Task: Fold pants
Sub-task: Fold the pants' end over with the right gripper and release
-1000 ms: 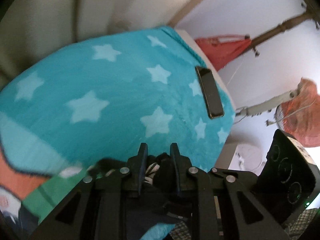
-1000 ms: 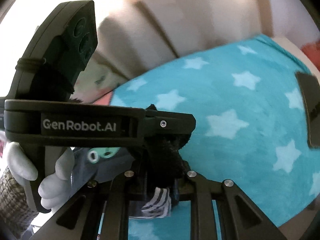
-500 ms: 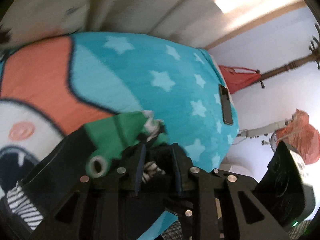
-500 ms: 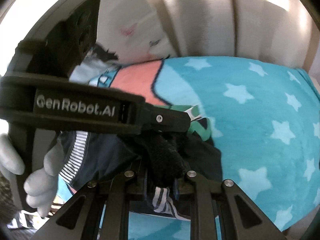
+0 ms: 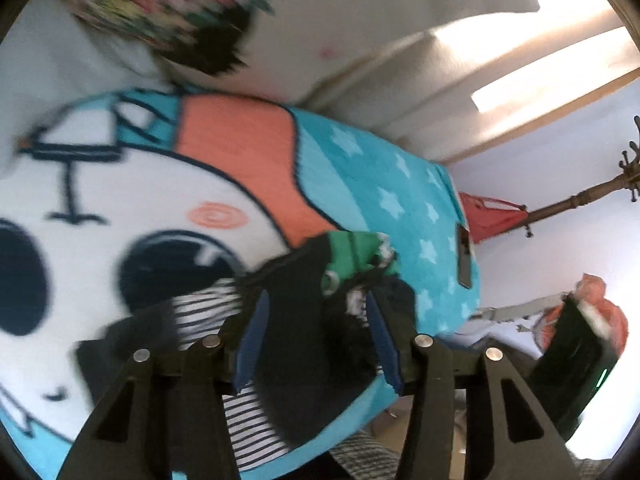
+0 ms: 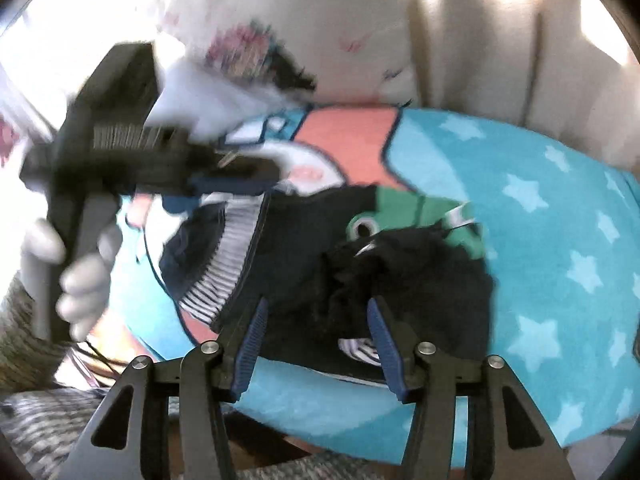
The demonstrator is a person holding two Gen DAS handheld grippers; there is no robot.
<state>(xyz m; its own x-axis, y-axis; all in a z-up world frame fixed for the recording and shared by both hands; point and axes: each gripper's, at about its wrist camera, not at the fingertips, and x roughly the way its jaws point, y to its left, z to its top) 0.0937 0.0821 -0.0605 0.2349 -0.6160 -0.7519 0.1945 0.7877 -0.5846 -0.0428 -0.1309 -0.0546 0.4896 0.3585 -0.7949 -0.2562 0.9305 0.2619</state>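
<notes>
The dark navy pants (image 6: 304,248), with striped cuffs (image 6: 224,256) and a green frog patch (image 6: 404,208), lie doubled over on the teal star blanket (image 6: 560,240). My right gripper (image 6: 316,304) hovers just over the bunched dark fabric; its jaws are opening and the blue pads stand clear of the cloth. My left gripper (image 5: 316,300) is over the same pants (image 5: 296,320) near the green patch (image 5: 352,248). Its jaws are opening too, with fabric lying between the pads but not pinched. A gloved hand (image 6: 80,280) holds the left gripper's handle.
The blanket's cartoon face (image 5: 120,240) spreads to the left. A phone (image 5: 464,256) lies near the blanket's right edge. White pillows (image 6: 320,20) and a patterned cushion (image 5: 168,8) sit behind. A coat stand (image 5: 580,200), red bag (image 5: 492,216) and orange fan (image 5: 604,312) stand beyond the bed.
Both grippers, shut on the pants, swept across the blanket from the starred part toward the cartoon face. Now their jaws have spread and the fabric lies loose.
</notes>
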